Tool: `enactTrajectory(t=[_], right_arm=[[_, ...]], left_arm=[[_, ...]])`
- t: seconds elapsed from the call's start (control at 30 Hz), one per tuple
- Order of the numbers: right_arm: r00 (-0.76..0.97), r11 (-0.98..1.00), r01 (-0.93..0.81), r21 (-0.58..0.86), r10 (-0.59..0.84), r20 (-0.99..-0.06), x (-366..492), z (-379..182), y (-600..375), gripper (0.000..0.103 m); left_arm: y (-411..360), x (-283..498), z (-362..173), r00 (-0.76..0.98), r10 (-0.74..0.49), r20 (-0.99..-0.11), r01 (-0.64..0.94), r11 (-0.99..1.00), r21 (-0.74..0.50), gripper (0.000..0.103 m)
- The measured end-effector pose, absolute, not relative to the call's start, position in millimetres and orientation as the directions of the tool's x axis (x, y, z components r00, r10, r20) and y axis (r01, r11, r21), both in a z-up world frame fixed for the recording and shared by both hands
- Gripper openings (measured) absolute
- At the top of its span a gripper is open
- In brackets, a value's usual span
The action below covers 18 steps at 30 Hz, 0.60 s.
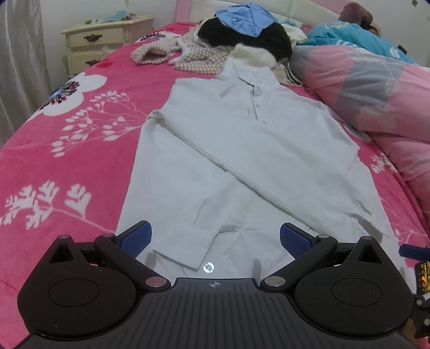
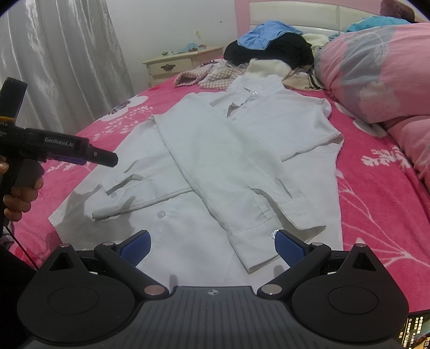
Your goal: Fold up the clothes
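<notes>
Just ahead of both wide-open, empty grippers lies one white shirt; behind it, perhaps five heaped garments.

Bed with pink floral cover fills frame. Cream nightstand upper left by white wall. Grey curtain far left. Pink-white headboard top. Pink duvet right.
</notes>
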State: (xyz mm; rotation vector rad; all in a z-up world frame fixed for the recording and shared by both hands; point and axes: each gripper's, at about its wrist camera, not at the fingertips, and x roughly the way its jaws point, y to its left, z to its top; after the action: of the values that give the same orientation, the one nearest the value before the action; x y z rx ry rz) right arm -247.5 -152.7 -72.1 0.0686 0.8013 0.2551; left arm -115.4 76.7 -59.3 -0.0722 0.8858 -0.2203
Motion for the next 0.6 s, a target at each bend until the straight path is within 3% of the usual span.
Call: enactTrajectory(t=[0.6], right_arm=[[0.681, 0.972, -0.185, 0.141, 0.231, -0.695, -243, -70, -151, 0.101]], left_arm=[[75, -76, -31, 0.67, -0.213, -0.712, 0.176, 0.976, -0.127, 0.103]])
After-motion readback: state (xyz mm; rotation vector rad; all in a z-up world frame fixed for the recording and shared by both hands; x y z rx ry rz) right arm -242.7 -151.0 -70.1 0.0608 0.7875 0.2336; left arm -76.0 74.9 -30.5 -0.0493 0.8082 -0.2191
